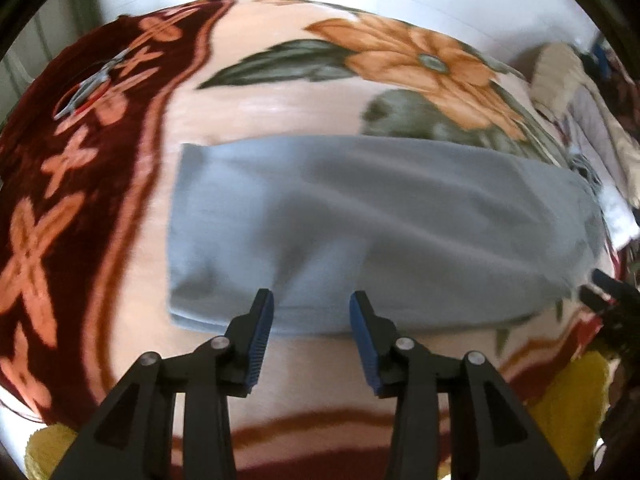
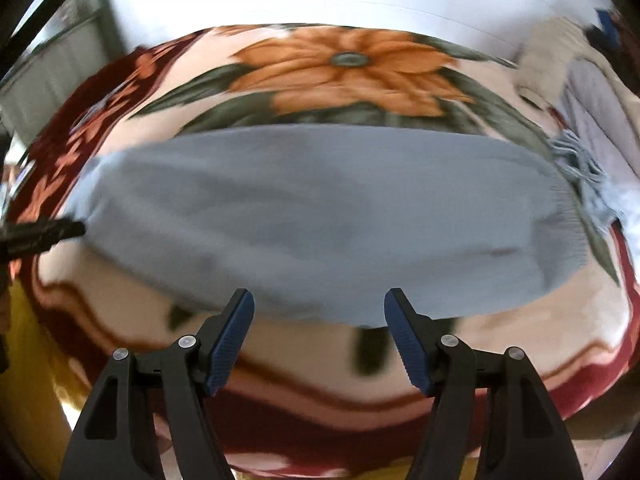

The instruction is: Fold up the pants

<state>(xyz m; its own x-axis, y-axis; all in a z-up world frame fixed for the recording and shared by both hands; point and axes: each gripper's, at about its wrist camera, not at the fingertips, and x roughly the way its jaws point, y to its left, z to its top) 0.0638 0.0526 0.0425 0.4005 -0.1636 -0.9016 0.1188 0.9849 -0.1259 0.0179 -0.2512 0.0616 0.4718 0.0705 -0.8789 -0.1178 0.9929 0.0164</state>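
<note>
Lying flat on the floral blanket [image 1: 248, 112], the blue-grey pants [image 1: 360, 224] are stretching lengthwise left to right, ribbed end probably rightward. The left gripper [image 1: 311, 300] and right gripper [image 2: 319, 300] are hovering at the near edge, jaws parted, holding nothing.

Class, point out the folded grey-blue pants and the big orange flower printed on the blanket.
folded grey-blue pants [image 1: 380, 220]: left wrist view, middle of the cloth.
big orange flower [image 2: 344, 64]: right wrist view, near its grey centre.

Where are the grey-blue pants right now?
The grey-blue pants lie stretched sideways on the floral blanket, just below its big orange flower. In both wrist views they sit just ahead of the open tongs, not gripped.
</note>
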